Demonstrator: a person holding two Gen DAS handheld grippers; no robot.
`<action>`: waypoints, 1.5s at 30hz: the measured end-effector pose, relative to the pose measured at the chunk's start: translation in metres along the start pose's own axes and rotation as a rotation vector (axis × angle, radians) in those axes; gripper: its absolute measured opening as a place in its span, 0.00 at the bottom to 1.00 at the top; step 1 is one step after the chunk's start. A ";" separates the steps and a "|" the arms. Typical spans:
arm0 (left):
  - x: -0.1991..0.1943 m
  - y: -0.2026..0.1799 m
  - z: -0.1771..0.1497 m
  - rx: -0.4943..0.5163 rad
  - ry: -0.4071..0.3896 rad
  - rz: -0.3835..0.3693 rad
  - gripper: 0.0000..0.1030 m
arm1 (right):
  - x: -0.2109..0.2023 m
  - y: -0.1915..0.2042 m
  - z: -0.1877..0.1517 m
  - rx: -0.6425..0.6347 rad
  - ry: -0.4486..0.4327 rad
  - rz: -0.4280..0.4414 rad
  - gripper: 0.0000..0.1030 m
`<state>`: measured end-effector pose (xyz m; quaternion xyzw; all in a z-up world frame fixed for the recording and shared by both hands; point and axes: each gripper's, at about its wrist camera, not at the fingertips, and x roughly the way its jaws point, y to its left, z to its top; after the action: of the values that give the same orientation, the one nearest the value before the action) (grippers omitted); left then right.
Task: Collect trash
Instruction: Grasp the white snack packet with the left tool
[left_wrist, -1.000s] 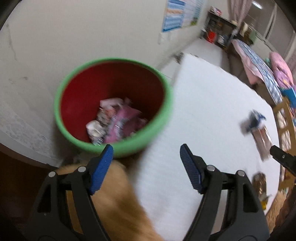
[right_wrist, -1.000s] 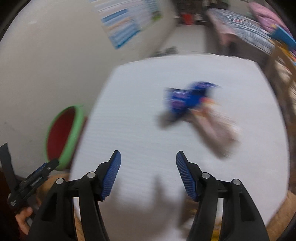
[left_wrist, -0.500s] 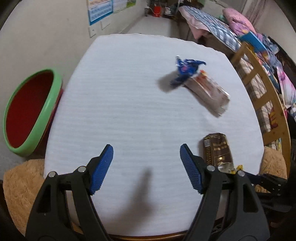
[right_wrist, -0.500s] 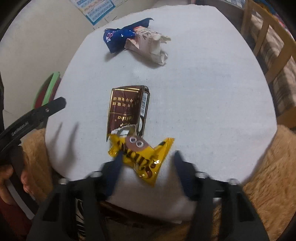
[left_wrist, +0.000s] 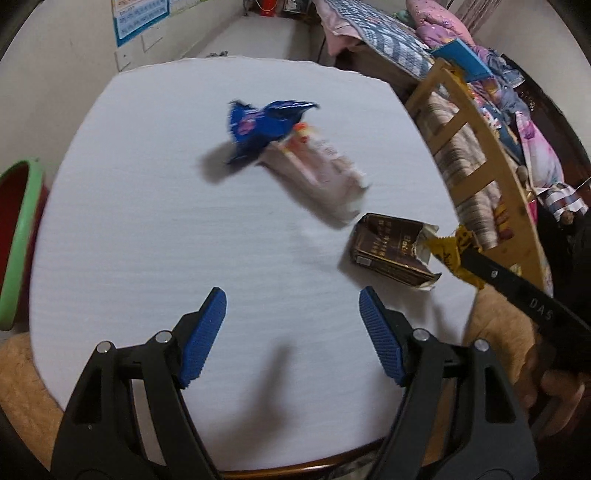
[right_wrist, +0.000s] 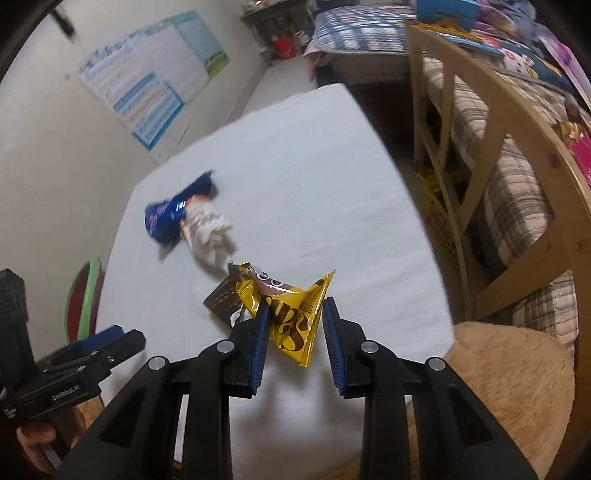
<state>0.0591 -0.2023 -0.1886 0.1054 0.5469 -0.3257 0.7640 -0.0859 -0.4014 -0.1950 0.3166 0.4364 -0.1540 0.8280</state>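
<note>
1. Pinching only a crumpled side of the yellow wrapper (right_wrist: 291, 317), the right gripper (right_wrist: 295, 339) has just been closing its jaws, and the foil now sits caught between the pads, just this side of the brown carton (right_wrist: 221, 301). The hold looks shallow, so the slick foil could slip out on a quick swing.
2. The wrapper's upper end overlaps the carton's torn edge. If the two snag, lifting could drag the carton along or tug the foil free.
3. The green bin (left_wrist: 18, 240) stands well left of the carton, off the edge of the white table (left_wrist: 147, 240). A drop on the way would likely land on the table or down beside it.
4. The left gripper (left_wrist: 291, 336) hangs wide open with nothing between its pads, left of the carton. The right hand's route to the bin seems to cross it, so the two tools could knock together.
5. The blue wrapper (left_wrist: 266, 122) and white packet (left_wrist: 317, 177) lie touching each other beyond the carton. A careless sweep could scatter them.
</note>
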 end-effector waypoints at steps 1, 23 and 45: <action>0.002 -0.006 0.003 0.021 -0.008 0.009 0.69 | 0.000 -0.006 0.002 0.020 0.008 0.013 0.27; 0.078 -0.031 0.099 -0.095 0.028 0.046 0.75 | -0.004 -0.014 -0.025 0.028 0.075 0.181 0.29; 0.027 0.029 -0.003 0.053 0.095 0.087 0.36 | -0.019 0.032 -0.022 -0.131 0.048 0.308 0.29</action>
<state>0.0797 -0.1890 -0.2194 0.1645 0.5686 -0.3013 0.7475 -0.0933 -0.3628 -0.1765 0.3287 0.4112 0.0112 0.8501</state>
